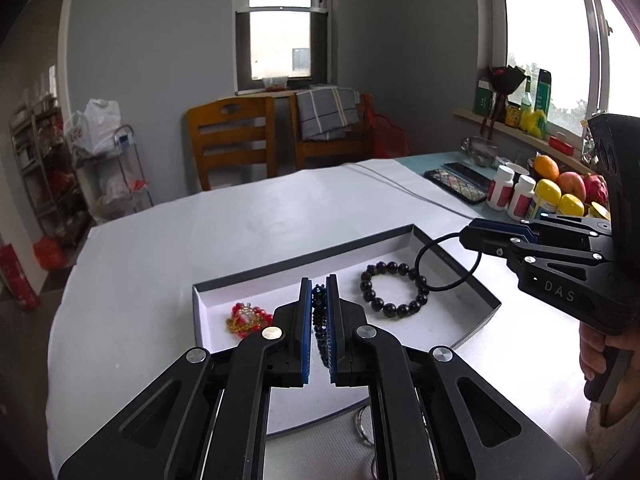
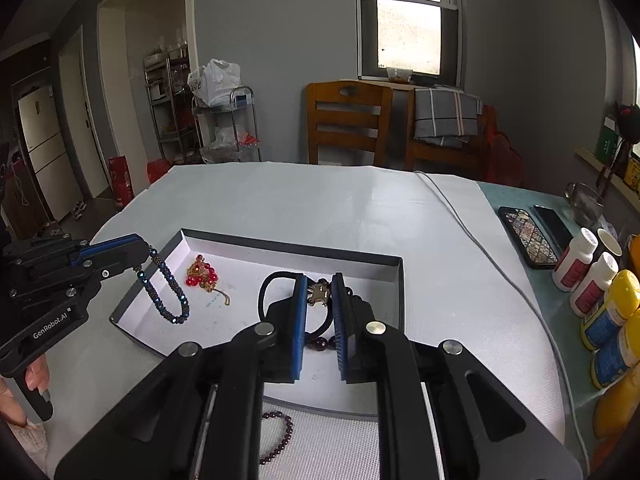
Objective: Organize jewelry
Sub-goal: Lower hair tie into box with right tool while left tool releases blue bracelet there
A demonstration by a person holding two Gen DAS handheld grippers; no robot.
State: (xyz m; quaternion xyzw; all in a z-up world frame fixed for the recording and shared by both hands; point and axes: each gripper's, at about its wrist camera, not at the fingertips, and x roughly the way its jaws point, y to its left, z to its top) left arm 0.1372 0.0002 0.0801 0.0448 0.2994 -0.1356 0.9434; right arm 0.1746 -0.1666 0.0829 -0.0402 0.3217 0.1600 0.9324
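Note:
A shallow grey box with a white floor (image 1: 404,322) (image 2: 372,264) lies on the white table. In it are a red and gold bead piece (image 1: 244,318) (image 2: 201,274) and a black bead bracelet (image 1: 394,290). My left gripper (image 1: 319,286) (image 2: 146,250) is shut on a dark blue bead bracelet (image 1: 319,312) (image 2: 168,292), which hangs over the box's left end. My right gripper (image 2: 319,282) (image 1: 464,236) is shut on a black hair tie with a small gold charm (image 2: 319,293) (image 1: 444,264), held above the box's right part.
A dark red bead bracelet (image 2: 276,436) lies on the table in front of the box. A cable (image 2: 472,236) crosses the table. Phones (image 2: 528,236), pill bottles (image 2: 576,260) (image 1: 500,190), yellow bottles and fruit (image 1: 568,184) stand at the right. Chairs stand behind the table.

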